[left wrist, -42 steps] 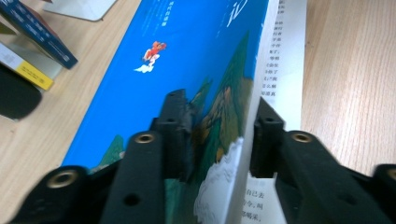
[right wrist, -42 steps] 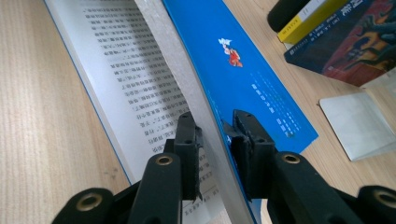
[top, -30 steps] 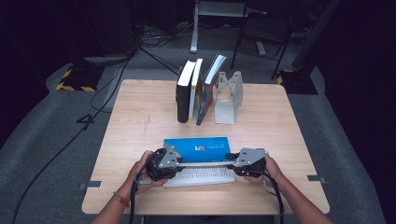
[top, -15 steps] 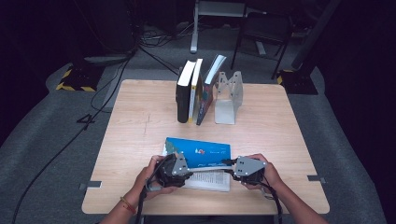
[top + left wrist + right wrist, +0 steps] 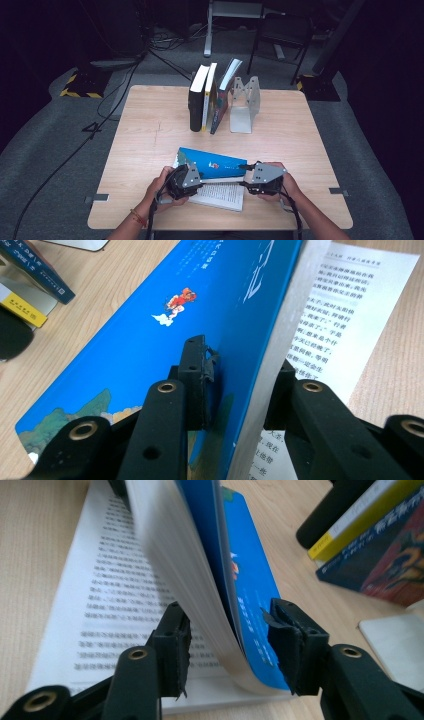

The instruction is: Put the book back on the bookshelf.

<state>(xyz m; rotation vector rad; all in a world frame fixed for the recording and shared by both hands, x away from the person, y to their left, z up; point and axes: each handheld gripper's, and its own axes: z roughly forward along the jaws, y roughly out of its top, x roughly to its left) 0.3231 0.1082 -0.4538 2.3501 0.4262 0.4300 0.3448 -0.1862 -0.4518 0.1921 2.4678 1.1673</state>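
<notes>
Currently the blue paperback [image 5: 212, 165] lies open near the front edge of the wooden table [image 5: 150, 130], at about 6 o'clock from the row of upright books [image 5: 210, 97] and the grey metal bookend [image 5: 243, 105]. Its long axis runs across the table from roughly 10 o'clock to 4 o'clock in the high view, spine side toward the far edge; the blue cover and a block of pages [image 5: 287, 335] are lifted up on edge while a printed page [image 5: 222, 192] lies flat on the near side. Left gripper [image 5: 192, 177] sits at the book's left end: in the left gripper view its jaws are clenched on the raised cover and page block, one pad on the blue cover face, the other behind the page edges; these jaws have just been closing. Right gripper [image 5: 250, 179] sits at the book's right end: in the right gripper view the curved sheaf and cover [image 5: 235, 595] stand between its jaws, but gaps show on both sides, so it is released, its jaws having just been opening. Cover shows a small red-and-white cartoon figure [image 5: 175, 305], white characters and a landscape band. Flat page carries dense lines of Chinese text, too small to read. Standing books show yellow and dark blue spines.
</notes>
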